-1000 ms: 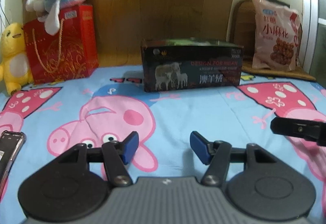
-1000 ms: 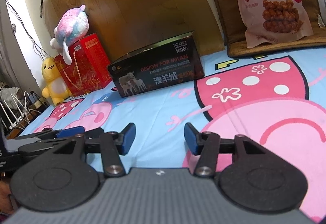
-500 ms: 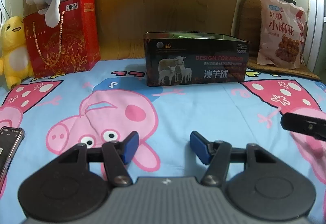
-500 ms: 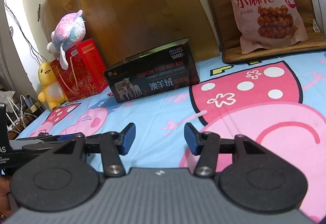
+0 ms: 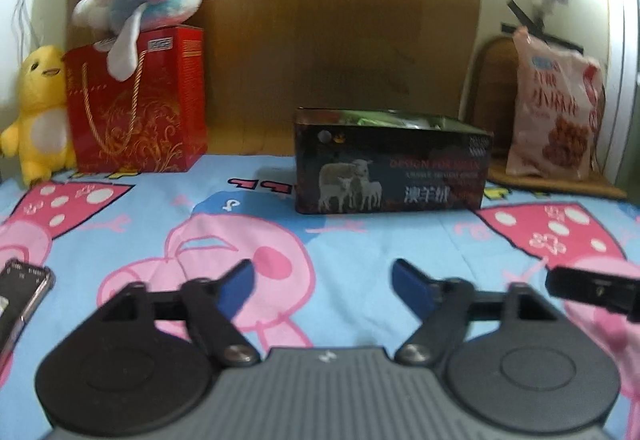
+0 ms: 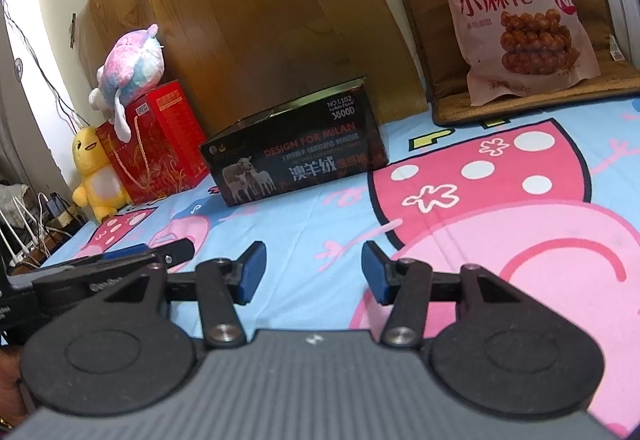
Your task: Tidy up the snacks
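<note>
A black box (image 5: 394, 166) printed with sheep stands open-topped on the cartoon bedsheet, with green packets showing inside. It also appears at centre left in the right wrist view, black box (image 6: 296, 164). A pink snack bag (image 6: 516, 8) leans upright on a brown cushion at the back right, snack bag (image 5: 554, 120). My left gripper (image 5: 322, 286) hovers over the sheet well short of the box, its jaws opening with nothing between them. My right gripper (image 6: 314, 272) is open and empty above the sheet. The right gripper's finger (image 5: 592, 288) shows at the left view's right edge.
A red gift bag (image 5: 136, 108) with a pastel plush toy (image 5: 148, 4) on top stands back left, beside a yellow plush duck (image 5: 38, 112). A phone (image 5: 18, 296) lies at the sheet's left edge. A wooden board (image 6: 256, 20) leans against the back wall.
The left gripper's jaws have spread wider apart and its view has tipped slightly. The right gripper has kept its place and its gap.
</note>
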